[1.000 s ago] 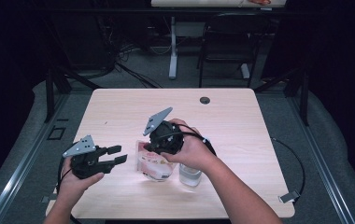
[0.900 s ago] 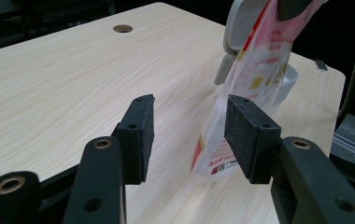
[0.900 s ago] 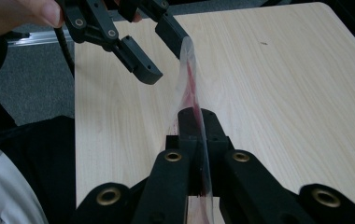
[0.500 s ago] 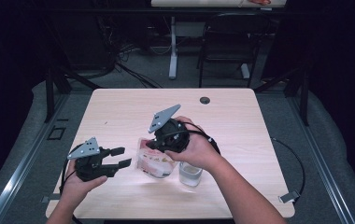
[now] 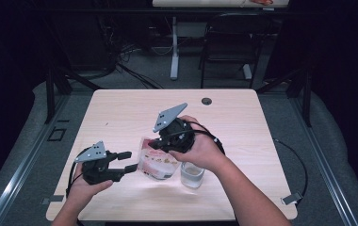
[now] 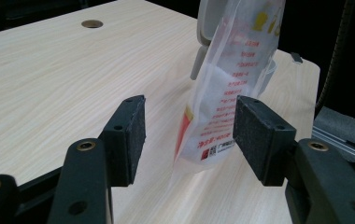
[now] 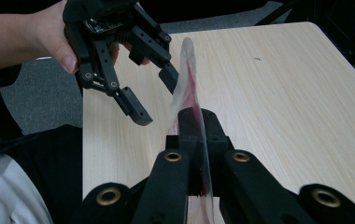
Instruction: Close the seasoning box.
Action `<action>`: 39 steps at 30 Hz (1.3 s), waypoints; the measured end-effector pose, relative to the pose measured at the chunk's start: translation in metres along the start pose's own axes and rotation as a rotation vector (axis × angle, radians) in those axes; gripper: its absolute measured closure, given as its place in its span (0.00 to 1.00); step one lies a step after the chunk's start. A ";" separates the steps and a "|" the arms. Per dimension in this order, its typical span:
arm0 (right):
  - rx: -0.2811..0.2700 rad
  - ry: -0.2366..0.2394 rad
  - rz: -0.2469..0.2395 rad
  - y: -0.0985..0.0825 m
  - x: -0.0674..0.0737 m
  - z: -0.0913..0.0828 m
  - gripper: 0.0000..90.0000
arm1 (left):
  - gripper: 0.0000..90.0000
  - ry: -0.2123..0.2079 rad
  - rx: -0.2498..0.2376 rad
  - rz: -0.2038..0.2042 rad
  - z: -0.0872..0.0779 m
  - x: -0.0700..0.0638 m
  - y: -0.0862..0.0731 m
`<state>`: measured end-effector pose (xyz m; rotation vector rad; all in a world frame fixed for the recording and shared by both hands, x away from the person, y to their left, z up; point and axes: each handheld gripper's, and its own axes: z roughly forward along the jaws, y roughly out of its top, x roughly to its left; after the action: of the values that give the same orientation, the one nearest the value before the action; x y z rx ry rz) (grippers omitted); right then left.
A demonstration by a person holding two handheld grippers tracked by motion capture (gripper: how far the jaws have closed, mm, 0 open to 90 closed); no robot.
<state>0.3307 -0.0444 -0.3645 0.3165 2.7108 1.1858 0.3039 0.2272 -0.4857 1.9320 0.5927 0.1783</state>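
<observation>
Surface [image 5: 120, 113]: light wood, mostly bare, so the work sits near the person's edge where both hands reach.

Bag [image 5: 156, 162]: clear plastic pouch with red print and white contents, hanging just above the surface between the 2 claws. Held up by its top edge so the body hangs free and the lower part stays open to a second grip. In the left gripper view the bag [image 6: 234, 88] hangs upright between the pads but apart from both.

Right claw [image 7: 194, 133]: fully closed, pinching the bag's top edge flat between its jaws. In the high view the right claw [image 5: 160, 143] points down and toward the left hand, probably to present the bag side-on. Pinching the seal edge likely keeps the pouch from folding or slipping.

Left claw [image 5: 127, 161]: wide open, holding nothing. Its jaws have just been opening, and the bag's lower part stands in the gap without pad contact. It lies level, aimed at the bag, so my read is it's lining up for a 2nd grip lower down, maybe to tear or tip the pouch.

Cup [image 5: 192, 174]: small clear container on the surface, just beside the bag on the right hand's side, under the wrist. Probably parked there to receive the contents. Can't tell if anything's in it.
</observation>
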 end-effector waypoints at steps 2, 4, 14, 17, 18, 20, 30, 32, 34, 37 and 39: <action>-0.004 -0.001 0.000 0.000 0.000 -0.002 1.00 | 0.49 -0.006 -0.004 0.001 0.003 0.000 -0.002; -0.004 -0.002 -0.001 0.000 0.000 -0.003 1.00 | 0.49 -0.009 0.002 -0.002 0.004 0.000 -0.002; -0.008 -0.001 -0.006 0.002 0.002 -0.006 1.00 | 0.47 -0.077 0.011 0.007 0.021 0.000 -0.009; -0.013 0.002 -0.014 0.003 0.003 -0.007 1.00 | 0.47 -0.084 0.026 0.023 0.026 -0.001 -0.010; -0.007 0.003 -0.019 0.004 0.003 -0.008 1.00 | 0.46 -0.087 0.024 0.015 0.027 -0.002 -0.010; -0.008 0.005 -0.023 0.005 0.004 -0.008 1.00 | 0.46 -0.097 0.026 0.016 0.029 -0.002 -0.011; -0.014 0.010 -0.032 0.009 0.007 -0.008 1.00 | 0.46 -0.119 0.048 0.038 0.040 -0.005 -0.014; -0.016 0.011 -0.034 0.009 0.007 -0.008 1.00 | 0.46 -0.126 0.053 0.039 0.041 -0.005 -0.015; -0.020 0.012 -0.033 0.010 0.007 -0.007 1.00 | 0.44 -0.136 0.053 0.041 0.043 -0.005 -0.016; -0.017 0.013 -0.039 0.011 0.008 -0.007 1.00 | 0.44 -0.138 0.070 0.046 0.046 -0.006 -0.016; -0.020 0.014 -0.039 0.011 0.008 -0.006 1.00 | 0.44 -0.142 0.072 0.048 0.048 -0.007 -0.018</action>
<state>0.3229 -0.0391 -0.3532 0.2523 2.7022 1.2083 0.3107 0.1901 -0.5213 2.0110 0.4648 0.0497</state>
